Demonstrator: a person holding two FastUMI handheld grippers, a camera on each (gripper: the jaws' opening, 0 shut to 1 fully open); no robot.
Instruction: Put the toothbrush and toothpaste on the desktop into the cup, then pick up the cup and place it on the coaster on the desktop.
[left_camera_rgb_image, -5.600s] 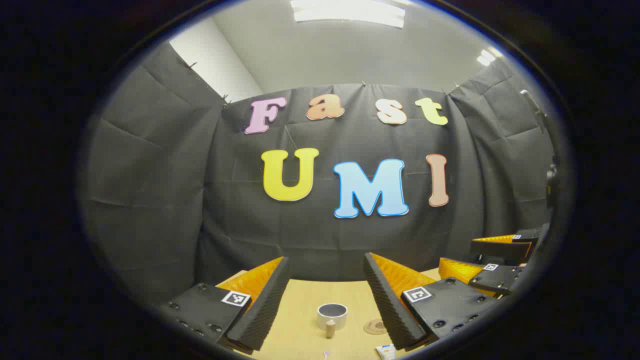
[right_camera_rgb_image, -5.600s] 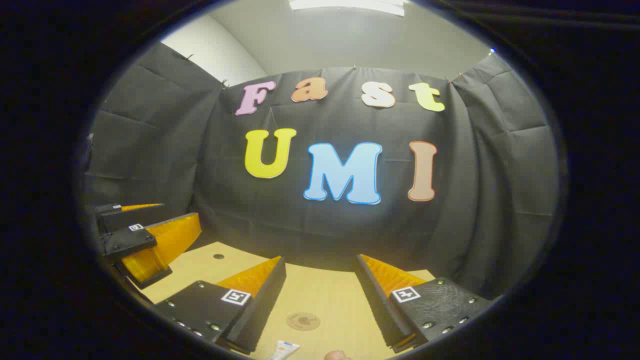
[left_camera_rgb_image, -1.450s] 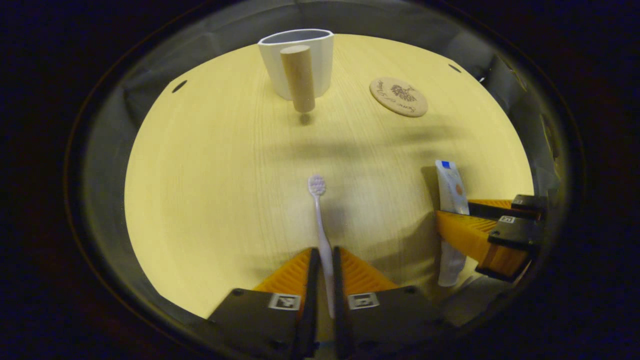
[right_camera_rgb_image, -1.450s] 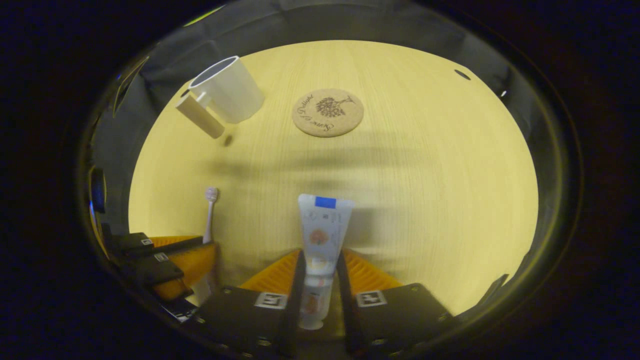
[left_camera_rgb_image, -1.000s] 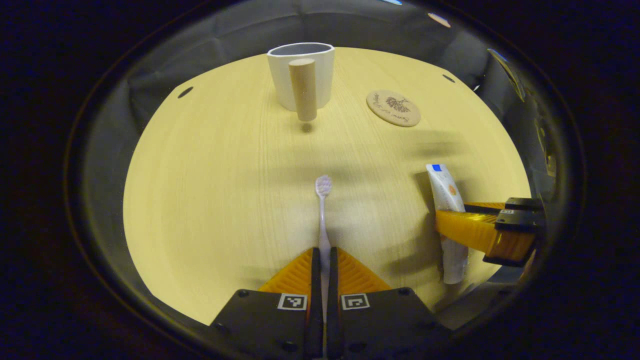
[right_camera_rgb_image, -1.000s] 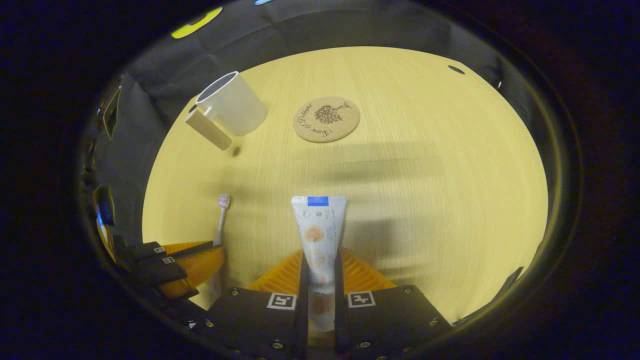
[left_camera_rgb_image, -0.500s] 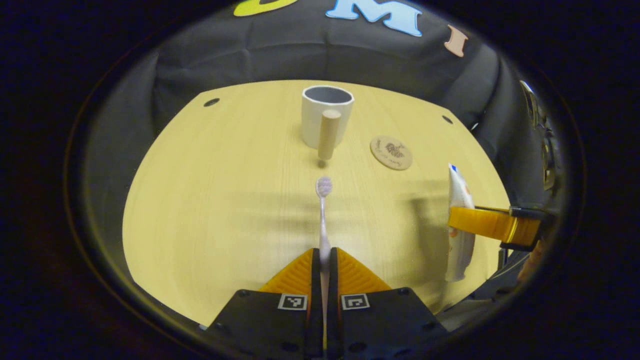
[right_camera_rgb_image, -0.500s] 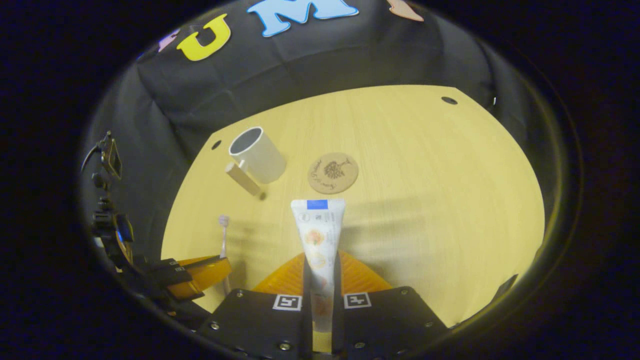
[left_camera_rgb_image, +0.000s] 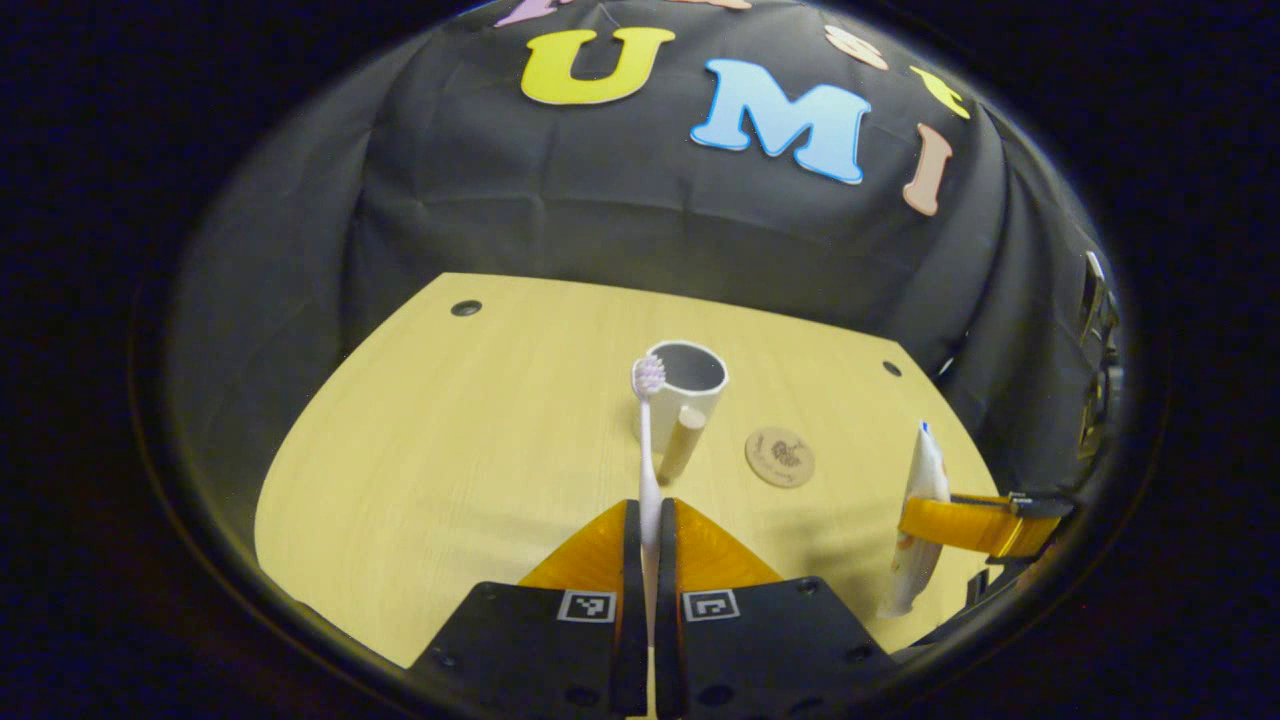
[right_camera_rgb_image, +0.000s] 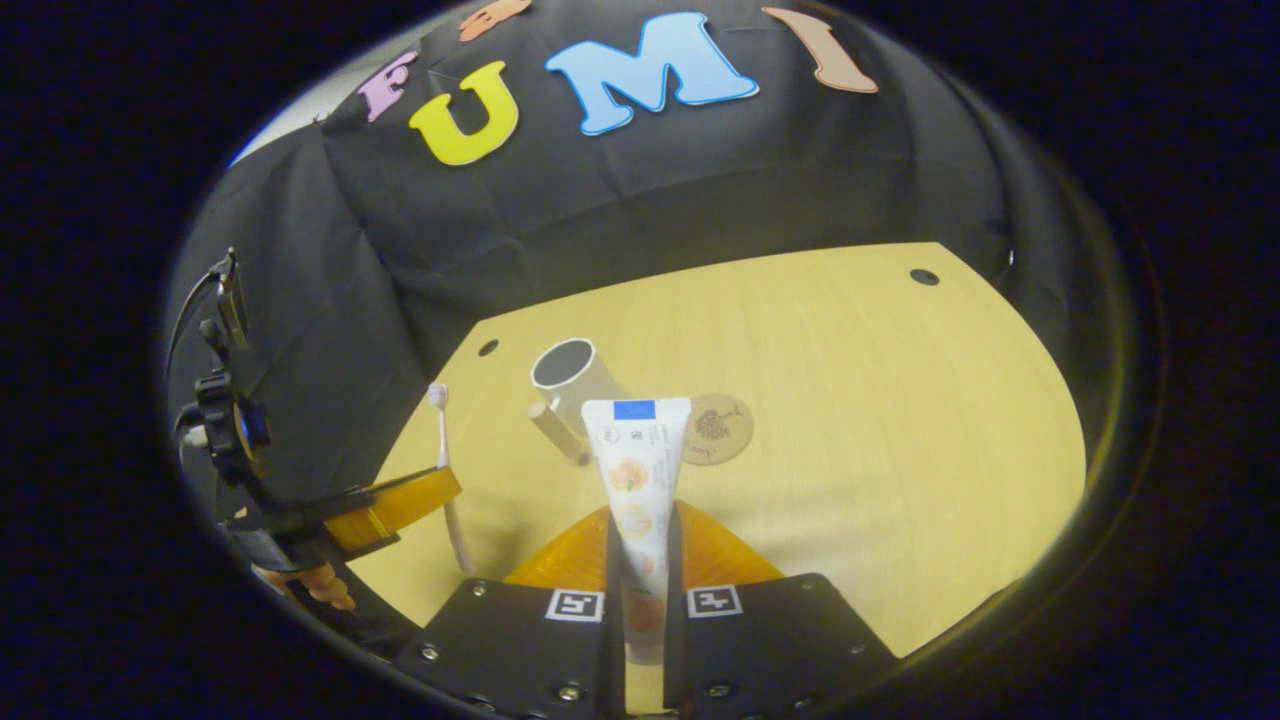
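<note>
We hold the left gripper (left_camera_rgb_image: 645, 560) clenched on the toothbrush (left_camera_rgb_image: 647, 440), both fingers pressing the handle, bristle head at 12 o'clock in the left gripper view. We hold the right gripper (right_camera_rgb_image: 640, 560) clenched on the toothpaste (right_camera_rgb_image: 634, 470), its crimped end pointing to 12 o'clock in the right gripper view. Both items appear lifted clear of the desk (left_camera_rgb_image: 420, 450).

The cup (left_camera_rgb_image: 686, 385) stands upright near the desk's centre, its handle facing us. The coaster (left_camera_rgb_image: 779, 457) lies flat just beside it, at 4 o'clock from the cup in the left gripper view.

Hazards, as we judge them:

- The cup mouth is narrow. If the brush comes in tilted, its lower end may catch the rim and tip the cup.
- The grip on the brush handle is thin. The brush may pivot between the fingers during the swing.
- The tube is soft. It may sag or slide if we squeeze too low.
- Both grippers converge on one opening. If they arrive together, they may collide.
- A tall brush may overbalance the cup once released.
</note>
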